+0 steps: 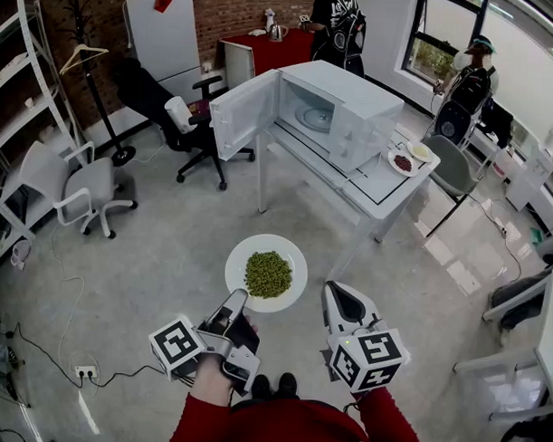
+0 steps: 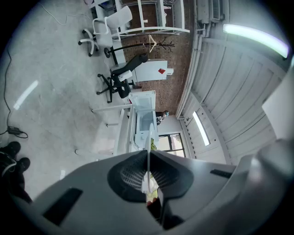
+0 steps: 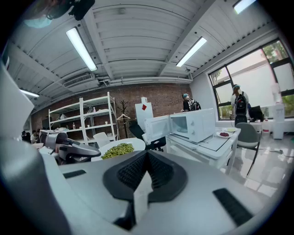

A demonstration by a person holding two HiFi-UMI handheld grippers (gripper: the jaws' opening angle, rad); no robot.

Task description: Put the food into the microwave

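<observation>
Currently your left gripper point(image 1: 238, 301) is pinching the near rim of a white plate point(image 1: 242, 256), the jaws pressed onto its thin edge, which shows edge-on between the pads in the left gripper view. On the plate sits a heap of green food point(image 1: 268, 274), held level above the floor in front of you. Your right gripper point(image 1: 336, 292) hangs just right of the plate without touching it, its jaws pressed together with nothing between them. Well ahead, the microwave point(image 1: 342, 109) stands on a white table point(image 1: 384, 190) with its door point(image 1: 243, 116) swung wide to the left. Two small dishes point(image 1: 403, 162) sit on the table right of the microwave.
</observation>
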